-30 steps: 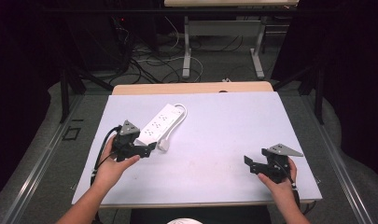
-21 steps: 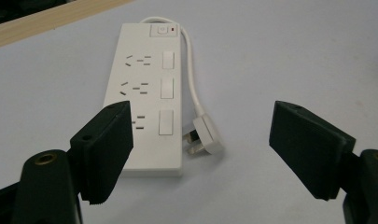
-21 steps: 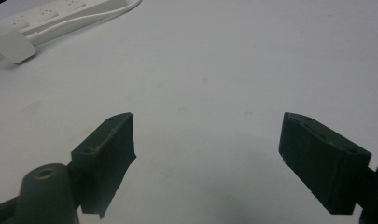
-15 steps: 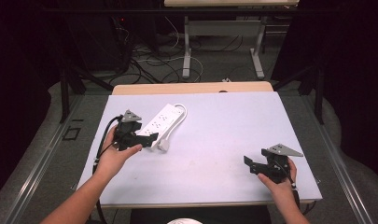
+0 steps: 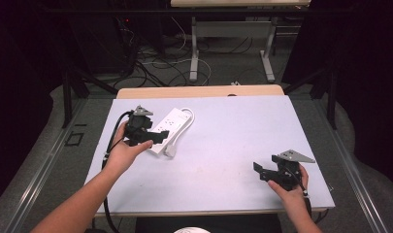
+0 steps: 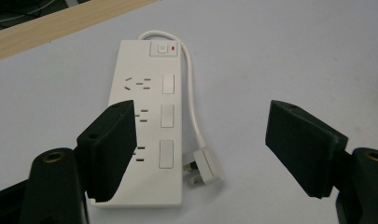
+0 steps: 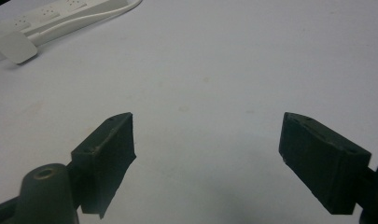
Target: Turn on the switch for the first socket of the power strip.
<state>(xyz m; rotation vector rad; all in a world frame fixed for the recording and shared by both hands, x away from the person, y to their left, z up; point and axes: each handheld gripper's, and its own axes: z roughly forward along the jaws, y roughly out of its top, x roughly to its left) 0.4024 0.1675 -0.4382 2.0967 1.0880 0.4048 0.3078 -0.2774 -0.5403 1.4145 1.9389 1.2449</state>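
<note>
Where left gripper (image 6: 198, 140) fingers (image 6: 113, 140) overlap it, power strip (image 6: 149, 116) corner hidden.

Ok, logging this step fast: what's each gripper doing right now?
Left gripper: open, holding nothing, over the power strip.
Right gripper: open, holding nothing.

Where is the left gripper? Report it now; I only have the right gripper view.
Observer: The left gripper hovers over the near end of the white power strip, on the left part of the table.
Operator: Give me its jaws.
Observer: Open, having just closed slightly. Nothing is pinched, and the strip lies beneath them.
Operator: Describe the strip's far end.
Observer: A switch with a small red mark sits there. The cable leaves at that end and runs back to the plug beside the strip.
</note>
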